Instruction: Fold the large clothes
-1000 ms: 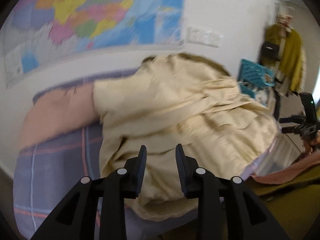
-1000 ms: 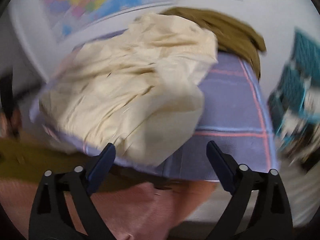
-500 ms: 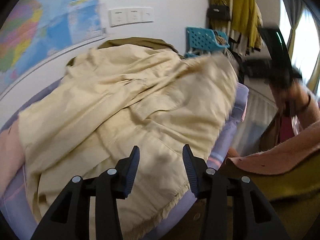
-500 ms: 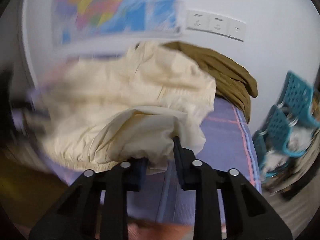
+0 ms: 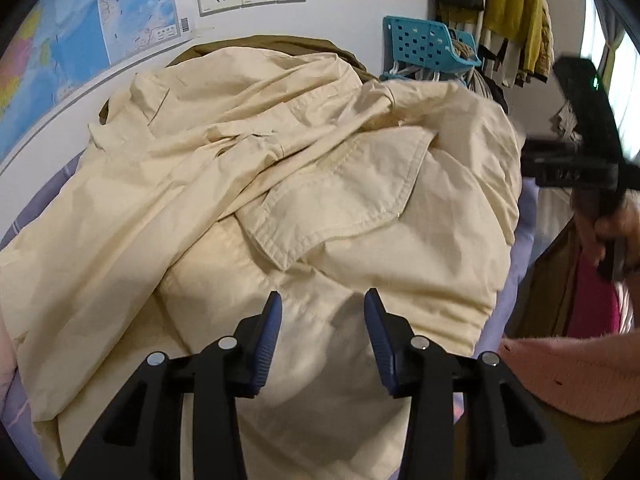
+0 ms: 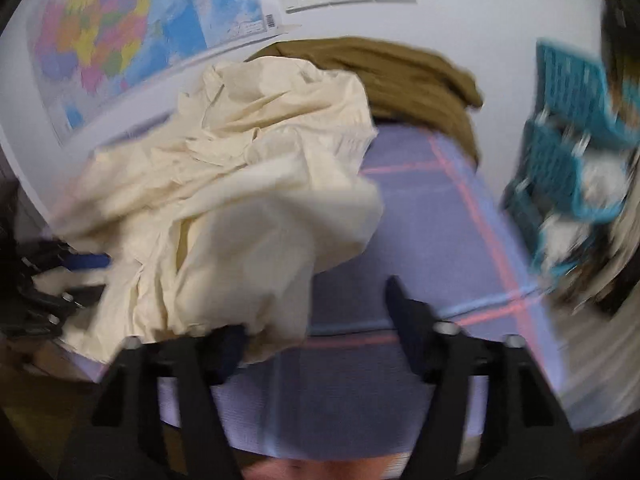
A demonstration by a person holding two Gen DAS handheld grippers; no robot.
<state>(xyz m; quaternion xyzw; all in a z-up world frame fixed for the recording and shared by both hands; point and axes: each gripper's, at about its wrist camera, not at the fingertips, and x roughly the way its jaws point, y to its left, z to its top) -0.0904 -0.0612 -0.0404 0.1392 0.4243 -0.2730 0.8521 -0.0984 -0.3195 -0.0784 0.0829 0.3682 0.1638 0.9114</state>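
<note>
my left gripper (image 5: 320, 336) hangs just over the near hem of the cream jacket (image 5: 280, 200), jaws partly apart with only cloth lying below the gap, nothing pinched that i can see. my right gripper (image 6: 316, 320) stands wider, and its jaws have just been opening; a fold of the jacket drapes over its left finger (image 6: 232, 344), while the right finger stands clear over the bare lilac plaid cover (image 6: 440, 240). the view is blurred, so i judge this side let go, not gripping.

the jacket lies heaped on the cover, straight ahead of and beneath the left gripper, and ahead and to the left of the right one. the left hand is the nearer to its bulk. its long axis seems to run away from me toward the wall, with what looks like the collar (image 5: 152, 100) at the far end by the world map (image 5: 80, 40) and a buttoned flap (image 5: 340, 200) lying crosswise mid-way. which end is which i cannot fully tell among the folds.

beyond it an olive garment (image 6: 420, 80) lies against the wall, a teal basket (image 5: 424, 44) to the far right. i judge the next move is a pinch of the near hem.
</note>
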